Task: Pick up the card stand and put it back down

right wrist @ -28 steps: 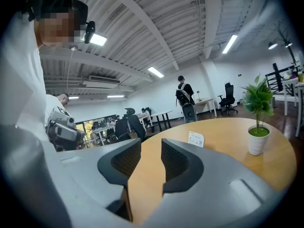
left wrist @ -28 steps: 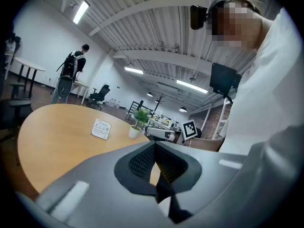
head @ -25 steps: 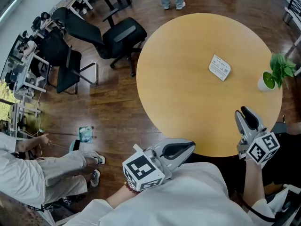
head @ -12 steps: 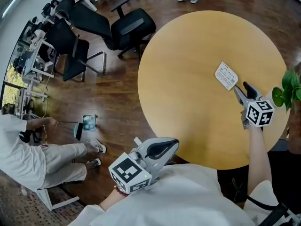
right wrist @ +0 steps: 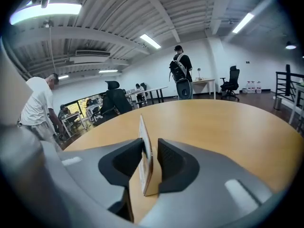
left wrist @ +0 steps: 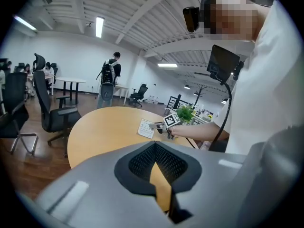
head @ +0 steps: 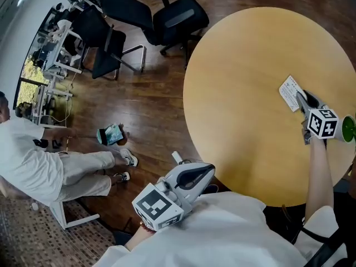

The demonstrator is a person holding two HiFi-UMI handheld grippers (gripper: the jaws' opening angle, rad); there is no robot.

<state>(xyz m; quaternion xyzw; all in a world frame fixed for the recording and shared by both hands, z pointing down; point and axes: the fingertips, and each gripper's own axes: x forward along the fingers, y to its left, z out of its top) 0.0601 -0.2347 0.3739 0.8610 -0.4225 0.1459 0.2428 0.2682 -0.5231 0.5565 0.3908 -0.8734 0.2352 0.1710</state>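
Round wooden table point(head: 245, 93) — card stand point(head: 290, 93) upright near the edge, green plant point(left wrist: 186, 113) alongside

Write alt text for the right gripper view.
The right gripper is closing its jaws around a card stand upright between them on a round wooden table. Office chairs and standing people fill the background.
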